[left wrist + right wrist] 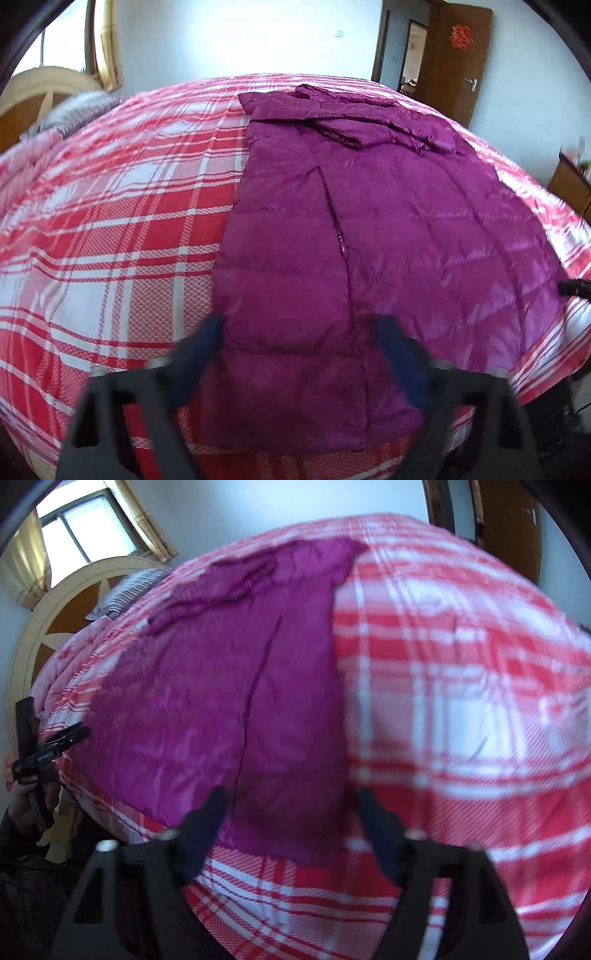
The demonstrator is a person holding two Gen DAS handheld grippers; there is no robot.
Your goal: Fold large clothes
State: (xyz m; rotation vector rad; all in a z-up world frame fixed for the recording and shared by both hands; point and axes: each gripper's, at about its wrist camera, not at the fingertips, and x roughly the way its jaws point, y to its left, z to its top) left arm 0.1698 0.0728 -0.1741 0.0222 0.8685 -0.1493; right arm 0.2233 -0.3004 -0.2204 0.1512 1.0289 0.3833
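We see both the left gripper point(295, 332) and right gripper point(291, 812) spread over the magenta quilted coat point(369, 221) on the plaid bedspread point(110, 221), gripping nothing, with no legible label.

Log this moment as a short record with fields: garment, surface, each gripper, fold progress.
garment: purple padded coat, lying flat, sleeve folded across its far end
surface: red and white plaid bedspread
left gripper: open, over the coat's near left corner, not gripping
right gripper: open, over the coat's near right corner, not gripping
fold progress: sleeve tucked in; body not yet folded
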